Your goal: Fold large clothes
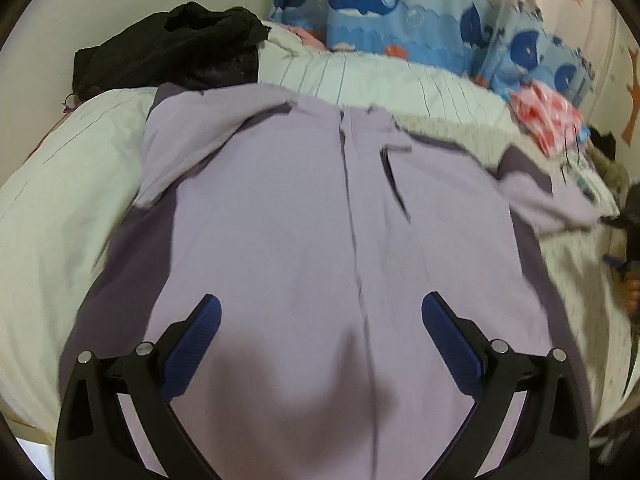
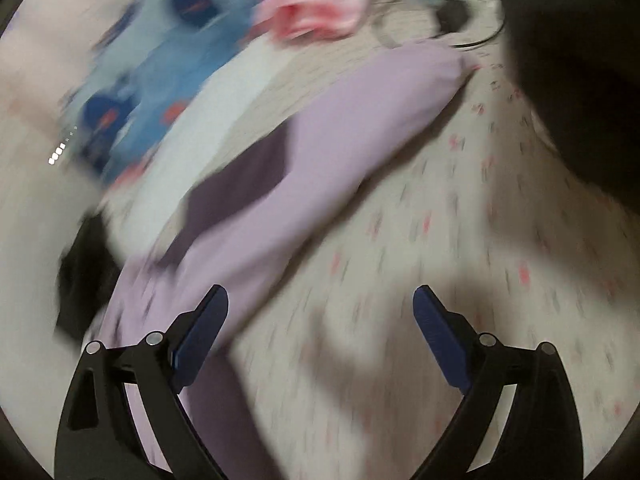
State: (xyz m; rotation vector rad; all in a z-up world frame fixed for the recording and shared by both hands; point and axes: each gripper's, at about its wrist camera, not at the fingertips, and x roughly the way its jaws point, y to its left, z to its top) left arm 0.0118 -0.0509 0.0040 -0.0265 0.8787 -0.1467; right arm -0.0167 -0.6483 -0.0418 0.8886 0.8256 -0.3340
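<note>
A large lilac jacket (image 1: pixel 304 208) with darker purple side panels lies spread front-up on the bed, its zip running down the middle. My left gripper (image 1: pixel 321 310) hovers open above the jacket's lower front, nothing between its blue pads. One lilac sleeve (image 1: pixel 548 200) stretches out to the right. In the blurred right wrist view that sleeve (image 2: pixel 320 168) runs diagonally across the bedding. My right gripper (image 2: pixel 321 300) stands open over the patterned sheet just right of the sleeve, with nothing between its fingers.
A black garment (image 1: pixel 180 48) is heaped at the bed's back left. A blue whale-print quilt (image 1: pixel 380 12) and a pink-and-white cloth (image 1: pixel 548 116) lie at the back right. Pale striped bedding (image 1: pixel 60 208) surrounds the jacket. A hand (image 1: pixel 630 296) shows at the right edge.
</note>
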